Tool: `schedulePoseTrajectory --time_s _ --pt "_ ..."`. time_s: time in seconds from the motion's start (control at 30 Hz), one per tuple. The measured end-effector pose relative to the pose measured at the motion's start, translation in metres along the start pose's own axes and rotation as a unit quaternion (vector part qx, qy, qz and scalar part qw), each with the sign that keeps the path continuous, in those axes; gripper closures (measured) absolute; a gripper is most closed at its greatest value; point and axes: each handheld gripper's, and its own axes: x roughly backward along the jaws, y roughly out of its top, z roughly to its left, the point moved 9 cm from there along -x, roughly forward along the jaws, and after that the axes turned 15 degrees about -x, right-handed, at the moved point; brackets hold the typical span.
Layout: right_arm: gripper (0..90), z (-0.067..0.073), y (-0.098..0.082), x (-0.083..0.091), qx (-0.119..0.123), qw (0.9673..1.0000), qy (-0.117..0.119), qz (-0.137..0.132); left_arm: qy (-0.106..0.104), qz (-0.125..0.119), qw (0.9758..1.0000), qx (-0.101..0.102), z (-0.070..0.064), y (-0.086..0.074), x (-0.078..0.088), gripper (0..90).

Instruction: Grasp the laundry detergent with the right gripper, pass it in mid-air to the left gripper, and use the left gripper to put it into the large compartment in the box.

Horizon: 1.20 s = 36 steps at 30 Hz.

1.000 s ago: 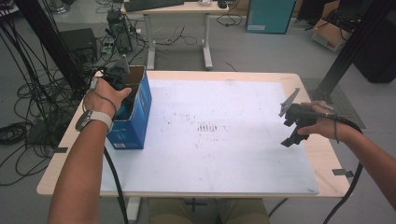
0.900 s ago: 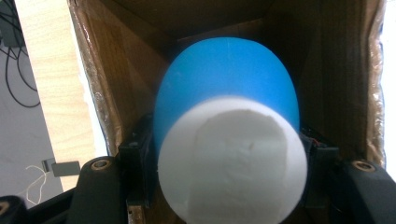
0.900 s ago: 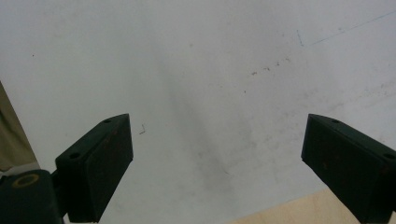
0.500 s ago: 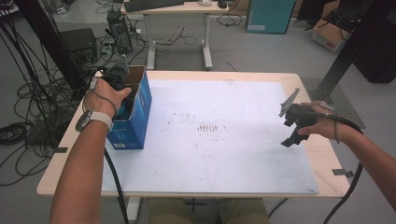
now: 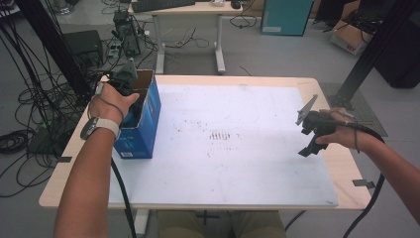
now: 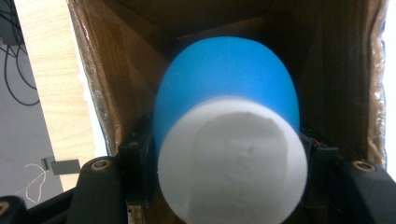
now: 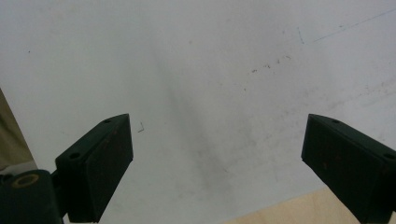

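A tall blue cardboard box stands open-topped at the table's left edge. My left gripper reaches down into it and is shut on a blue rounded object with a flat white end. Both jaws press on its sides. The box's brown inner walls surround it closely. In the high view the left hand covers the box's opening. My right gripper hovers near the right edge of the white board, jaws wide apart. In the right gripper view nothing lies between its fingers.
The white board covers most of the wooden table and carries faint dark marks near its middle. Cables and black stands crowd the floor at the left. A second desk stands behind the table.
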Motion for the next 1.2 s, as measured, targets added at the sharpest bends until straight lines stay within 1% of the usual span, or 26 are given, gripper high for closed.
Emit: schedulePoseTrajectory --time_s 0.43,0.47,0.5,0.93,0.97,1.2 --pt "8.7 -0.0001 -0.0004 0.0015 0.001 1.0 0.0 0.002 0.002 -0.001 1.0 0.002 -0.0004 0.0 -0.0001 37.4" --pt "8.7 0.0002 -0.0002 0.0011 -0.001 1.0 -0.001 -0.002 0.002 -0.001 1.0 0.002 -0.0005 -0.0001 0.0 37.4" --pt "8.7 0.0003 -0.0007 0.0016 0.0 1.0 -0.001 0.001 0.003 -0.001 1.0 0.002 -0.0006 -0.0001 0.0 37.4" --pt "8.7 0.0004 -0.0012 0.0014 0.0 1.0 0.001 0.002 0.002 -0.001 1.0 0.003 -0.0004 -0.0007 -0.0001 37.4" --pt "8.7 0.0002 -0.0008 0.0011 -0.001 1.0 -0.001 -0.001 0.001 -0.001 1.0 0.003 -0.0002 -0.0007 -0.0001 37.4" --pt "8.7 -0.0001 -0.0004 0.0008 0.0 1.0 -0.002 -0.002 0.001 -0.002 1.0 0.003 0.0 -0.001 -0.0001 37.4"
